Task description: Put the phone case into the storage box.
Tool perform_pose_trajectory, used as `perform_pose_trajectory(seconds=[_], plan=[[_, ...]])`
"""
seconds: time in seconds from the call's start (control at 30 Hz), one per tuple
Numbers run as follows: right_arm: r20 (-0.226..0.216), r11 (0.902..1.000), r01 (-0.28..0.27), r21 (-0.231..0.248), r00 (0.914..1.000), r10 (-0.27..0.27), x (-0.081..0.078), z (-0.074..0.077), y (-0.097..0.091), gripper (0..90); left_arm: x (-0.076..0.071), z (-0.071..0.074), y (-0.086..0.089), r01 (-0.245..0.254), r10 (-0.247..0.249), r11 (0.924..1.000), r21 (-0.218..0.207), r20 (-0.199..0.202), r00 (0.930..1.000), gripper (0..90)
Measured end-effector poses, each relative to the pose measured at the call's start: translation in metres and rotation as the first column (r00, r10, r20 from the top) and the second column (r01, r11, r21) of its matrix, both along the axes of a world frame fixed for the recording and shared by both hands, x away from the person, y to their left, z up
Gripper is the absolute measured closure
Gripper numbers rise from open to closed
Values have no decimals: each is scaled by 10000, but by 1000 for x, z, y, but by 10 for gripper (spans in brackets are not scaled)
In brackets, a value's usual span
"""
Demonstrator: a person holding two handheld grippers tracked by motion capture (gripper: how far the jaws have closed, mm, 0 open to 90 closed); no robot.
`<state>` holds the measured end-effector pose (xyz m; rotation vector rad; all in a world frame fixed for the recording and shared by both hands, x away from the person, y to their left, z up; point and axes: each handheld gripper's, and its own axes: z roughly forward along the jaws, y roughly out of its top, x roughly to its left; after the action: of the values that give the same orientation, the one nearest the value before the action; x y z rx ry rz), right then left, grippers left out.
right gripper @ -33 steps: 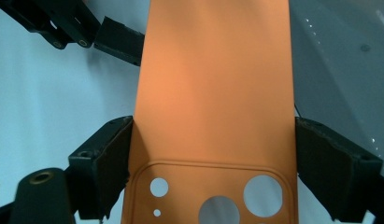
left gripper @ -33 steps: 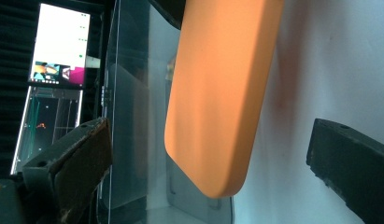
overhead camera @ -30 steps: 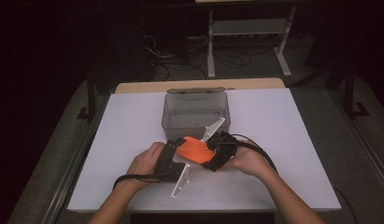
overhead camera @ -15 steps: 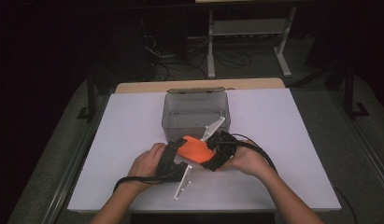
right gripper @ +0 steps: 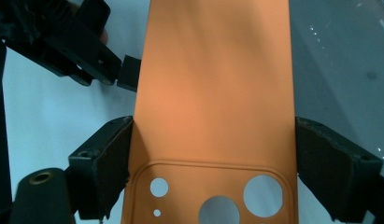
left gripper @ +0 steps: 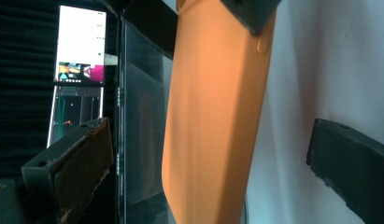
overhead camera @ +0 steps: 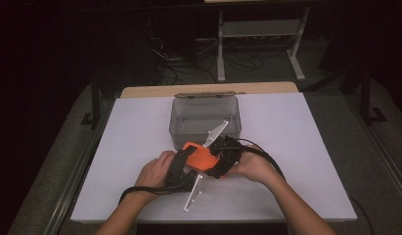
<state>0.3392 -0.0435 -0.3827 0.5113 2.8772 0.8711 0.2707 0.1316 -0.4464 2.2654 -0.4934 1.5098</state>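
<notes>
R gripper (right gripper: 213,154): clamped on orange phone case (right gripper: 217,93)
L gripper (left gripper: 217,163): jaws apart, case between
risk: case flexes n pops out near clear bin (overhead camera: 205,115)

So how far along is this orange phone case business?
Done so far: the orange phone case is off the table, clamped across its width by the right gripper. In hand: the left gripper has its jaws open around the case's other end, not gripping. Left, probably: getting it into the clear box just behind, where I see nothing inside yet.
</notes>
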Motion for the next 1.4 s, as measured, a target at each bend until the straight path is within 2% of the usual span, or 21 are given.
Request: perform_pose_trajectory(seconds=[0.27, 0.63, 0.9, 1.2, 1.3, 1.4], plan=[[-48, 9999, -157, 40, 9999, 157, 1, -1, 8, 151, 0, -1, 0, -42, 42, 10000, -59, 66, 10000, 3], [-34, 9999, -165, 21, 9999, 165, 0, -2, 7, 151, 0, -3, -2, -111, 112, 9999, -40, 159, 9998, 6], [-46, 9998, -201, -16, 9998, 201, 1, -3, 8, 151, -2, -3, -1, -117, 116, 9999, 37, 312, 9994, 53], [5, 9999, -173, 0, 9999, 173, 1, -3, 7, 151, -3, -3, -2, -220, 227, 9995, -206, 378, 9990, 75], [13, 9999, -146, 16, 9999, 146, 1, -3, 7, 151, -4, -3, -2, -247, 256, 9995, -177, 525, 9983, 127], [17, 9999, -104, 51, 9999, 104, 2, -2, 7, 151, -5, -3, -2, -164, 181, 9995, -274, 616, 9979, 140]])
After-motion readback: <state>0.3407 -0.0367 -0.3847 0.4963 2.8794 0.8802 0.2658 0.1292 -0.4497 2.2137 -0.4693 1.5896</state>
